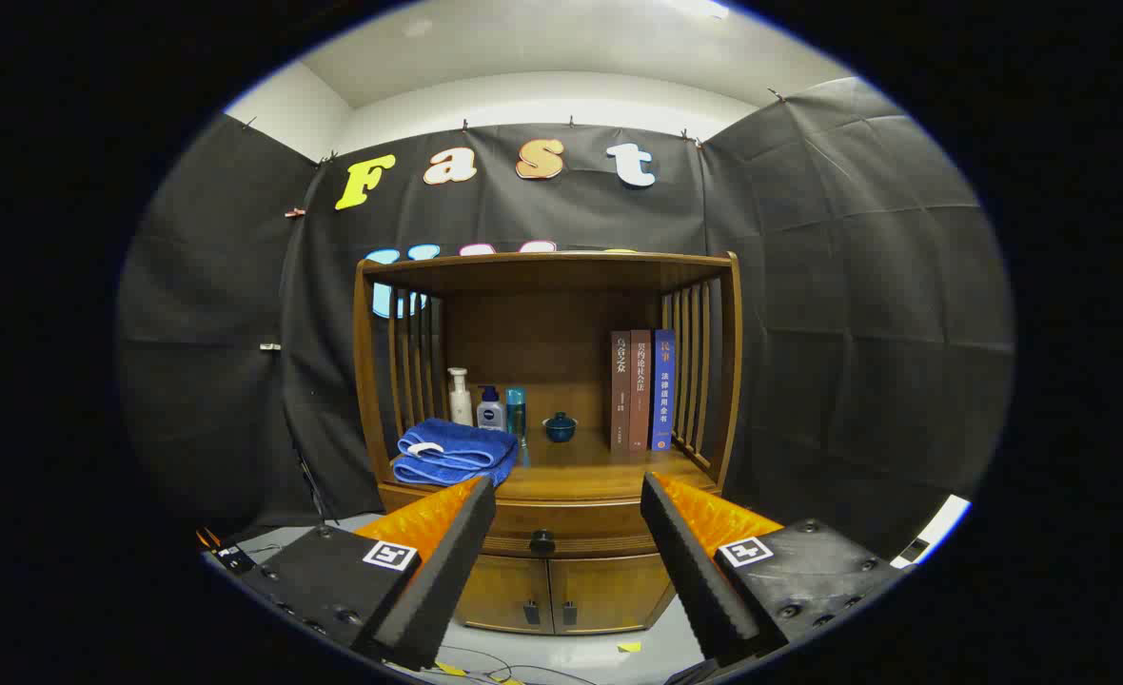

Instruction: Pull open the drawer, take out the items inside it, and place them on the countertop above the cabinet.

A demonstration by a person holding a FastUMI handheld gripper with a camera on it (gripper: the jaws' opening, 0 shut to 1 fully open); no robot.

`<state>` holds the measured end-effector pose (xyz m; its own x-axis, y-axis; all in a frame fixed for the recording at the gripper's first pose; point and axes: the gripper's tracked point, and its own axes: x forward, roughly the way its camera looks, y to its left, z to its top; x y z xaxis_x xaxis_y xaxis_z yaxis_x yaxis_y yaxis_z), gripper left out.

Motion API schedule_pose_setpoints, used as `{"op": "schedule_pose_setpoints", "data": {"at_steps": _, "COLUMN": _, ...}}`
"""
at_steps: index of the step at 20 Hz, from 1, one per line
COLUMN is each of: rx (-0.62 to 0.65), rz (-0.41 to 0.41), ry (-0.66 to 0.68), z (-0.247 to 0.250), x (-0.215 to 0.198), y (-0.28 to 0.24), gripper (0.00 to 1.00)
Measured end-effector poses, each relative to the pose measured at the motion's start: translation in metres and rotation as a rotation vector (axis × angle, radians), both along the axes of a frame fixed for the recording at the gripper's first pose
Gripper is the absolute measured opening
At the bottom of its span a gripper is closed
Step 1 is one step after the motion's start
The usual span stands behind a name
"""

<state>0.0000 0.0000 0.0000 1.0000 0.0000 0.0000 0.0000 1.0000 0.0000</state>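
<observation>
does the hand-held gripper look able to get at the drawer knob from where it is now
Probably yes. The hand-held gripper is open, and the drawer knob sits in the gap between its fingers, some way beyond them. Nothing stands between them; the folded blue towel lies higher, on the countertop.

The gripper (569,499) hangs open, well short of the cabinet's closed drawer (542,535), whose knob (542,541) sits between its fingers; a towel (455,452) lies on the counter (581,471) above.
</observation>
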Motion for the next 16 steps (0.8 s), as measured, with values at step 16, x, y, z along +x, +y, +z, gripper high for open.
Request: {"op": "schedule_pose_setpoints", "data": {"at_steps": 16, "rx": -0.007, "rz": -0.008, "ry": 0.005, "z": -0.0014, "x": 0.0006, "y": 0.0005, "gripper": 0.99}}
